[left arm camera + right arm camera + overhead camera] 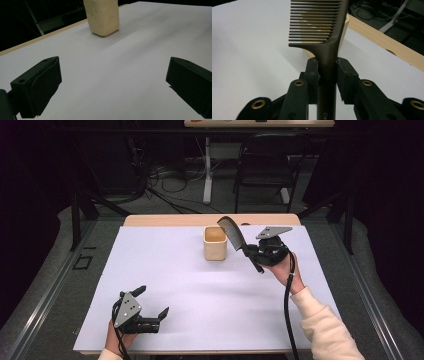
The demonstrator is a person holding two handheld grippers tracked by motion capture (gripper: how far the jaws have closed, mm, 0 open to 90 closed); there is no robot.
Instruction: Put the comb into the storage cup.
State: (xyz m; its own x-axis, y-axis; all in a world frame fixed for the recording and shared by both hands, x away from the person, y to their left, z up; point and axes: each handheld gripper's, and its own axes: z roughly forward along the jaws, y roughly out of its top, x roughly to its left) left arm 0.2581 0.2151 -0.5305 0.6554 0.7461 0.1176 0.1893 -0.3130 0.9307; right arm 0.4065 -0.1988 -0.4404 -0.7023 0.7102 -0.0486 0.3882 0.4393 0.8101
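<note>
The cream cup (pixel 215 243) stands upright on the white sheet (pixel 190 285) toward the far side of the table. Its open mouth faces up, and from the high view its inside looks bare, showing only a tan floor; the comb's head is level with the rim but I cannot tell if any part of it dips inside. In the left gripper view the cup (pixel 102 16) sits far ahead of the jaws, a little left of the gap between them.

The dark comb (pixel 236 236) is clamped by its handle between the two jaws of the right gripper (pixel 256 252). In the right gripper view the comb (pixel 329 40) runs straight out from the fingers along the gripper's own line, its handle passing back below the jaws, its toothed head beyond the fingertips, teeth pointing to that view's left. The cup's rim shows just behind the teeth. From the high view the comb's long axis is tilted, rising from the jaws up and leftward to end just beside the cup's right edge.

The left gripper (pixel 152 302) rests low near the front left of the sheet, well apart from the cup, its jaws spread wide with nothing between them. A hand (pixel 286 269) in a cream sleeve (pixel 327 330) carries the right gripper.
</note>
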